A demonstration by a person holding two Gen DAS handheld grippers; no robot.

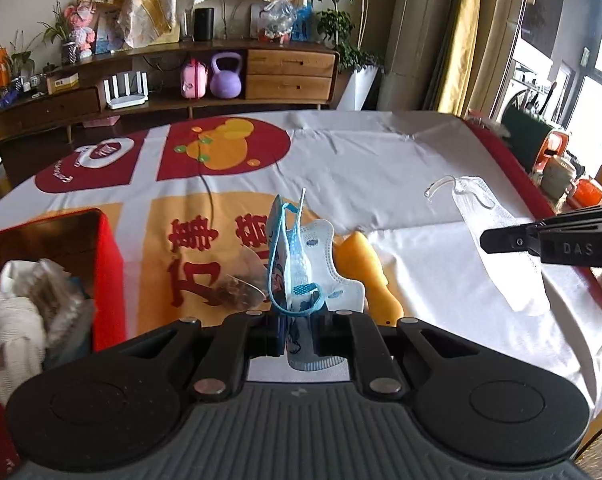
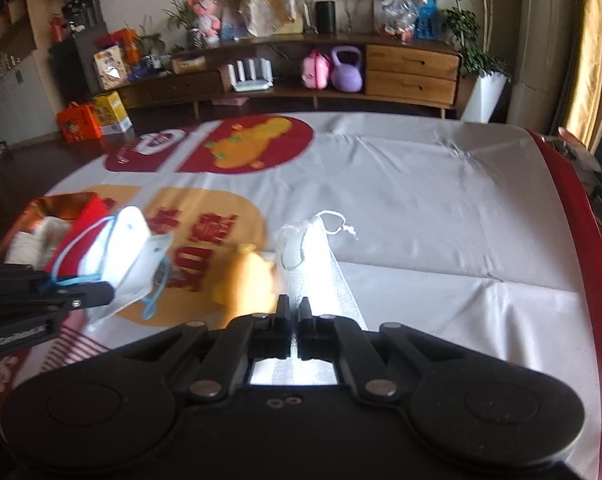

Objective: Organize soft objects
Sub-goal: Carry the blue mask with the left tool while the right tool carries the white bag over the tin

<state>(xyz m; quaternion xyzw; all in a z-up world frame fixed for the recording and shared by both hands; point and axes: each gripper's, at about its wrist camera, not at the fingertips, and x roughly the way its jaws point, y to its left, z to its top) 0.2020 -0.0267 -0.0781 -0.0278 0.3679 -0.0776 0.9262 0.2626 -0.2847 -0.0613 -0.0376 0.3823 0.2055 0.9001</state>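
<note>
Left wrist: left gripper [image 1: 297,332] pinches face mask [image 1: 313,264]; right gripper [image 1: 501,240] (marked "DAS") clamps mesh bag [image 1: 497,248]

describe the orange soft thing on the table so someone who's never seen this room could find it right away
Start at the table's printed cloth with its red and orange patches. Near its front edge, between the face mask in the left gripper and the white mesh bag in the right gripper, lies the orange soft toy. It alone is plain orange and ungripped.

Purple kettlebell [image 1: 225,76] beside pink case [image 1: 194,79]
</note>
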